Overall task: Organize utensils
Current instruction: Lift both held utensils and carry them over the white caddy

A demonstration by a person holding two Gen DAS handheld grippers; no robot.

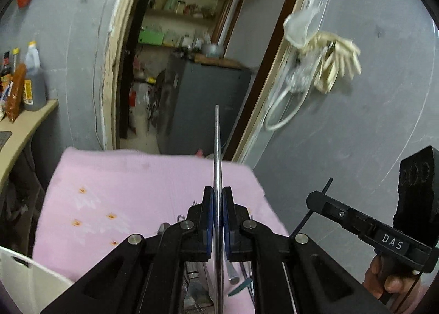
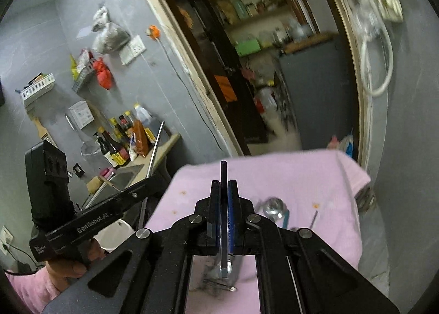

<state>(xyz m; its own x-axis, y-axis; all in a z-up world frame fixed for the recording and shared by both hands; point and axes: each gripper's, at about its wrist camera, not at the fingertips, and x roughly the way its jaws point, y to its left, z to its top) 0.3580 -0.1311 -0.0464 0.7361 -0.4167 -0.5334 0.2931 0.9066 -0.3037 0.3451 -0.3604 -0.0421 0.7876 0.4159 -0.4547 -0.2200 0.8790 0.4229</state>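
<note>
A pink cloth [image 1: 131, 190] covers the table, filling the lower half of both views. The left tongs [image 1: 218, 204] are clamped on a thin metal rod [image 1: 217, 143] that sticks out toward 12 o'clock. The right tongs [image 2: 224, 204] pinch a slim black stick [image 2: 223, 174], also pointing to 12 o'clock. A ladle [image 2: 273, 208] lies on the cloth at 3 o'clock of the right tongs, with more utensils [image 2: 219, 281] heaped below them.
</note>
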